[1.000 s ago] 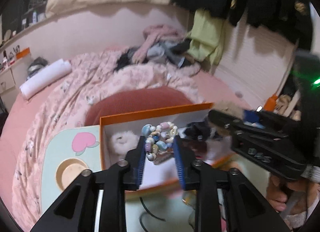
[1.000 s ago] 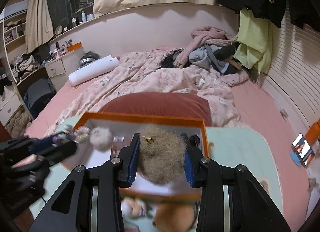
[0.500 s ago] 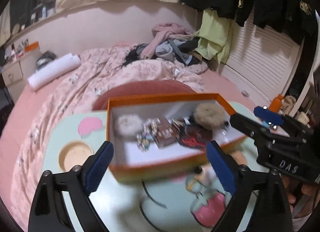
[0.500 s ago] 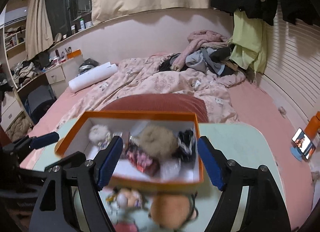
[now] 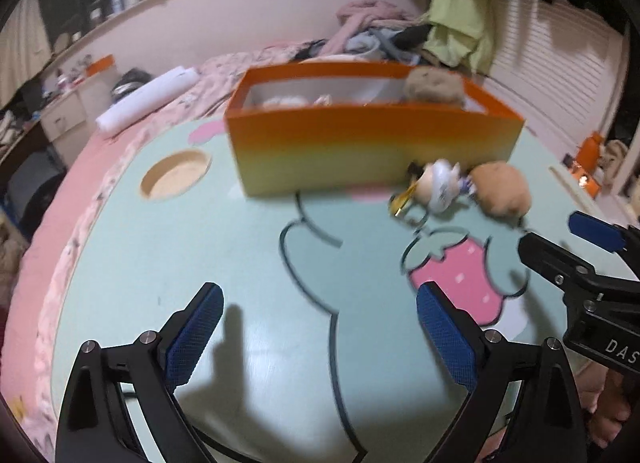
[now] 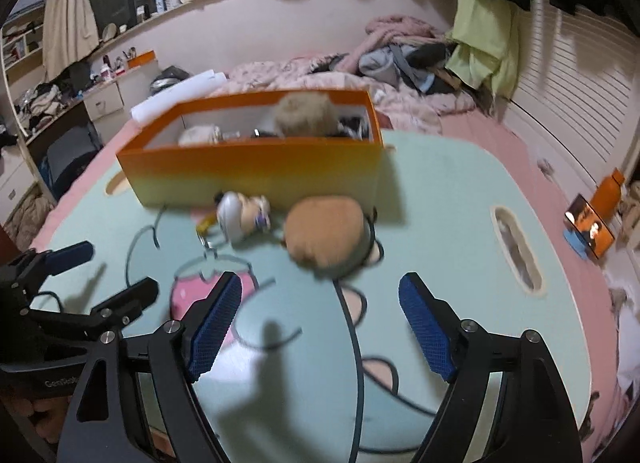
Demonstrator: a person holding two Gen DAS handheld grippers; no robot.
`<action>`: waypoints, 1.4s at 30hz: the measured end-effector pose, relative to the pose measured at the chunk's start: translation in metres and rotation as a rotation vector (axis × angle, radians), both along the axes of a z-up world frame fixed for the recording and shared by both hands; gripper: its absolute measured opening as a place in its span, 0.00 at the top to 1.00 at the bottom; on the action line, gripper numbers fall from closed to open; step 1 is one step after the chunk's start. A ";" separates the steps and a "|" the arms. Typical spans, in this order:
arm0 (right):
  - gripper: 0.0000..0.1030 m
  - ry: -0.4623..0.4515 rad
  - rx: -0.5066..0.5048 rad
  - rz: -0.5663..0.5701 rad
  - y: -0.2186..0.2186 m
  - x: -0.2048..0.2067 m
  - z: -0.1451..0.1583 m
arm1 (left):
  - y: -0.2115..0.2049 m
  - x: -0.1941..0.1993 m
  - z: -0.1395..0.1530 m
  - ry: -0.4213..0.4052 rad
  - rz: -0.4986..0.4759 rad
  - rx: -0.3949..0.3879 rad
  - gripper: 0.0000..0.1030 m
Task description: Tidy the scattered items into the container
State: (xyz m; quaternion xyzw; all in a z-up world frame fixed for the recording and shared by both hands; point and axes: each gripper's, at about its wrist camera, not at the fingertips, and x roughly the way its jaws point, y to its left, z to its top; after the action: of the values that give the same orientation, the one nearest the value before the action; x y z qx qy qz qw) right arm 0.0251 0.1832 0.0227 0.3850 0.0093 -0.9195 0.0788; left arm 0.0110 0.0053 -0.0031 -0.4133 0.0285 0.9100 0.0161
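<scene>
both my grippers, left (image 5: 316, 337) and right (image 6: 320, 325), hung wide open and empty over the table (image 5: 260, 263). the plush (image 6: 326, 237) and charm (image 6: 242, 217) lay right by the box (image 6: 256, 171), probably my next grabs.

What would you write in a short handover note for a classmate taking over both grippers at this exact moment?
Left gripper: open, empty, above the mint table.
Right gripper: open, empty, facing the loose items.
Orange box: at the table's far side, already holding a beige pom-pom, a white fluffy piece and dark bits.
Left to do: a small white figure charm and a tan plush lie on the table just in front of the box. The plush is nearest the right gripper, so it is probably next.
</scene>
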 end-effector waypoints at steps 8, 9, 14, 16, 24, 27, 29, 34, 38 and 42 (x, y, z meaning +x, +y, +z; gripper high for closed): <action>0.00 -0.058 0.025 -0.029 0.000 -0.006 -0.025 | -0.010 -0.001 -0.005 0.013 0.028 0.012 0.00; 0.00 -0.055 0.026 -0.028 0.000 -0.006 -0.026 | -0.010 -0.001 -0.005 0.014 0.027 0.012 0.00; 0.00 -0.045 0.021 -0.021 0.003 -0.007 -0.027 | -0.008 -0.002 -0.003 0.019 0.024 0.012 0.00; 0.00 -0.040 0.020 -0.019 0.003 -0.007 -0.027 | -0.008 -0.002 -0.003 0.019 0.022 0.012 0.00; 0.00 -0.045 0.022 -0.018 0.000 -0.005 -0.026 | -0.008 -0.002 -0.003 0.018 0.019 0.011 0.00; 0.00 -0.044 0.023 -0.019 0.001 -0.004 -0.026 | -0.007 -0.003 -0.003 0.015 0.014 0.009 0.00; 0.00 -0.044 0.024 -0.018 0.001 -0.005 -0.026 | -0.006 -0.004 -0.003 0.012 0.008 0.007 0.00; 0.00 -0.041 0.027 -0.019 0.001 -0.004 -0.026 | -0.005 -0.002 -0.004 0.026 -0.003 0.008 0.00; 0.00 -0.028 0.021 -0.014 0.002 -0.002 -0.026 | -0.004 -0.001 -0.004 0.030 -0.005 0.009 0.00; 0.00 -0.022 -0.020 -0.013 0.006 0.000 -0.023 | -0.004 -0.001 -0.004 0.032 -0.006 0.013 0.00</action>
State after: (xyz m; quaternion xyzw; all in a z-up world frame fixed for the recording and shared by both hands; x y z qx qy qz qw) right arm 0.0248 0.1896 -0.0006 0.3942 -0.0033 -0.9158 0.0766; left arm 0.0102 0.0011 -0.0073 -0.3987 0.0238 0.9165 0.0209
